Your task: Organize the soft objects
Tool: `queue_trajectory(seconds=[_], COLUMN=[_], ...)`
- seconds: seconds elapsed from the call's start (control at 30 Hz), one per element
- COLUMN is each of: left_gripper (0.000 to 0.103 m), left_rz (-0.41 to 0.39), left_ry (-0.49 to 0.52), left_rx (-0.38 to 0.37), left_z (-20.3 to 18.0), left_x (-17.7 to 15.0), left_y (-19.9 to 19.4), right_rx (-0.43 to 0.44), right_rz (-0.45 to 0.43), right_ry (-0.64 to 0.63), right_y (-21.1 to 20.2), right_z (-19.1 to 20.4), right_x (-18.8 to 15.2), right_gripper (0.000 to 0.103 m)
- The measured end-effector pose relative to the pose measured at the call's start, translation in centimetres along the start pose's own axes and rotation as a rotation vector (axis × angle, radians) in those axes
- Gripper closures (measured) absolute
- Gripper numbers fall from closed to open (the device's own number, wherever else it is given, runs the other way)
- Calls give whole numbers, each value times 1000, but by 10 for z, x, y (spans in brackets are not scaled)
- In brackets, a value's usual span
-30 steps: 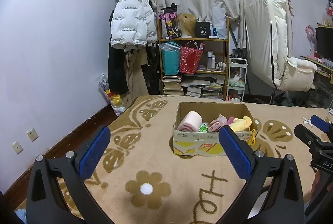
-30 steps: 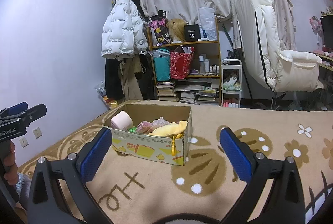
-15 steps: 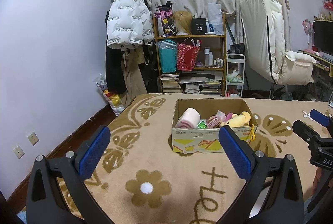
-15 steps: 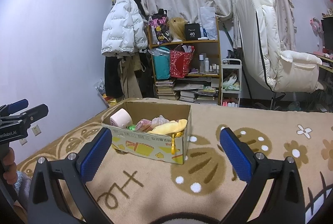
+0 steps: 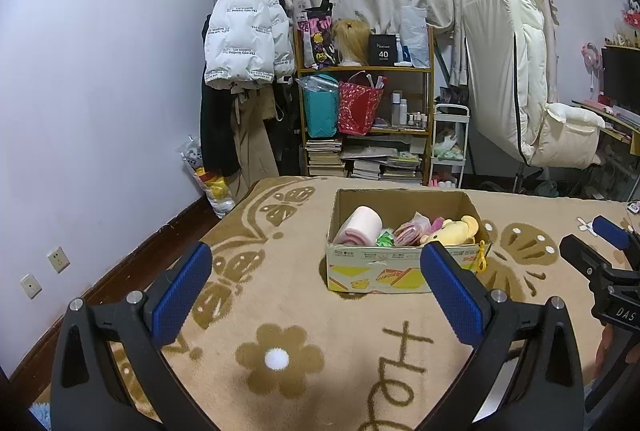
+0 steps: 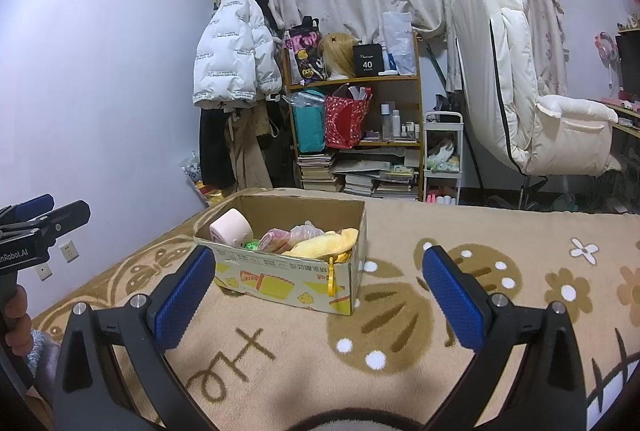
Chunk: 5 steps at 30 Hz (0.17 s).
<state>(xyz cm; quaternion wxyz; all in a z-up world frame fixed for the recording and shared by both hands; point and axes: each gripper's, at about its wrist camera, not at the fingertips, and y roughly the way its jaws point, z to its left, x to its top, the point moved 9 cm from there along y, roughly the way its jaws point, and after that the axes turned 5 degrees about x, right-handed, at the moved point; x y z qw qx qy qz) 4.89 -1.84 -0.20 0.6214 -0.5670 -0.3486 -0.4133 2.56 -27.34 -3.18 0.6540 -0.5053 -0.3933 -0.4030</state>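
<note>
one cardboard box [image 5: 376, 277], two hand-held grippers [image 5: 316, 291]

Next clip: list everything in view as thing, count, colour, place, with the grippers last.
cardboard box: 1, brown, on blanket
pink roll: 1, pink, box's left end
yellow plush: 1, yellow, box's right end
blanket: 1, tan with brown flowers, foreground
puffer jacket: 1, white, hung by wall
shelf: 1, wooden, back wall
chair: 1, cream, right
left gripper: 1, black with blue pads, open, empty
right gripper: 1, same, open, empty
</note>
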Motion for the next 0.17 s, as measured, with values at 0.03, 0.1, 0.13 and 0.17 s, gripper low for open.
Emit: queue_trajectory(seconds=[0.03,0.1,0.13,0.17], left_gripper=[0,0,0,0], left_rz=[1,0,2,2], left_ry=[2,-1,0,0], left_rx=[1,-1,0,0], left_z=[-1,0,-1,0], left_x=[0,0,0,0], left_y=[0,0,0,0], right_rx=[0,0,0,2], right_rz=[0,0,0,1], right_ry=[0,-1,-1,0], right_y=[0,0,0,0], right_z=[0,-1,-1,-1], right_x=[0,0,0,0], right_gripper=[0,0,0,0])
